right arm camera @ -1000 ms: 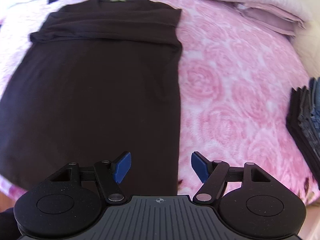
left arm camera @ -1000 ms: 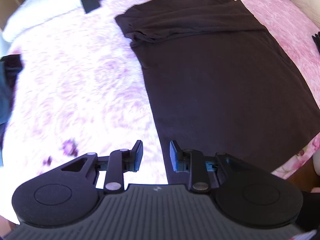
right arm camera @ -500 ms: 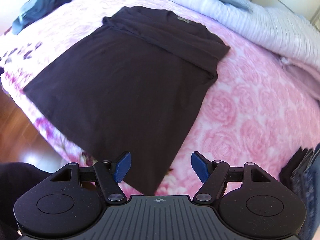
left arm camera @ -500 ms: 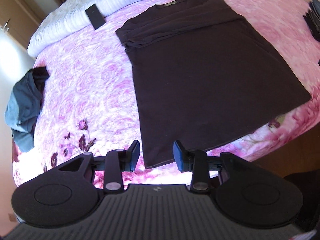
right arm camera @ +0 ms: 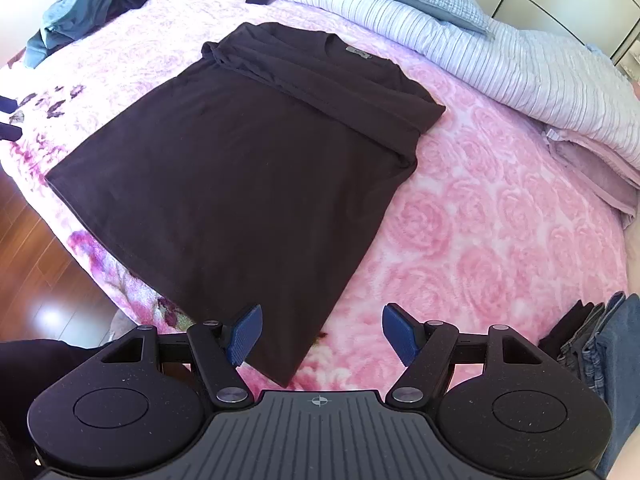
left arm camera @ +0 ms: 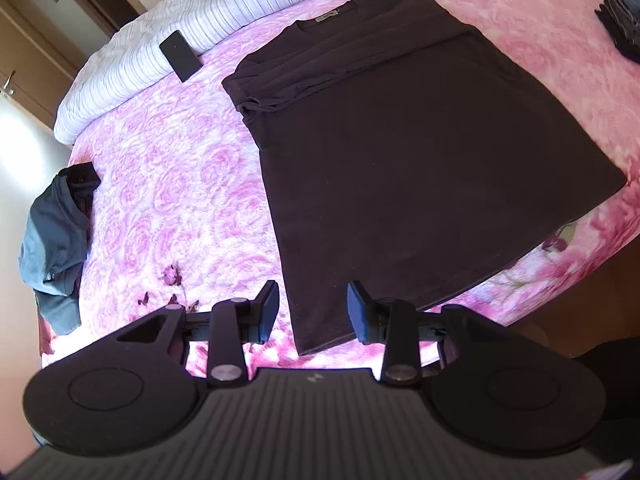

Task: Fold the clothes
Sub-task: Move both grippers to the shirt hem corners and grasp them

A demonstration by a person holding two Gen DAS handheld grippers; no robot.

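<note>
Your left gripper (left arm camera: 312,312) and right gripper (right arm camera: 320,334), jaws open and empty, hover over the shirt's (left arm camera: 400,152) 6 o'clock hem corners, ready to fold.

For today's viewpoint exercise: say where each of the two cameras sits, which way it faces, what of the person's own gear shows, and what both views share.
Left wrist: rides the left gripper, tilted down over the near left hem corner of the dark brown T-shirt on the pink rose-patterned blanket; its open black jaws fill the bottom.
Right wrist: rides the right gripper, tilted down over the near right hem corner; open blue-padded jaws show.
Shared: shirt, blanket, black phone, crumpled grey-blue garment, striped white duvet, folded dark pile.
</note>
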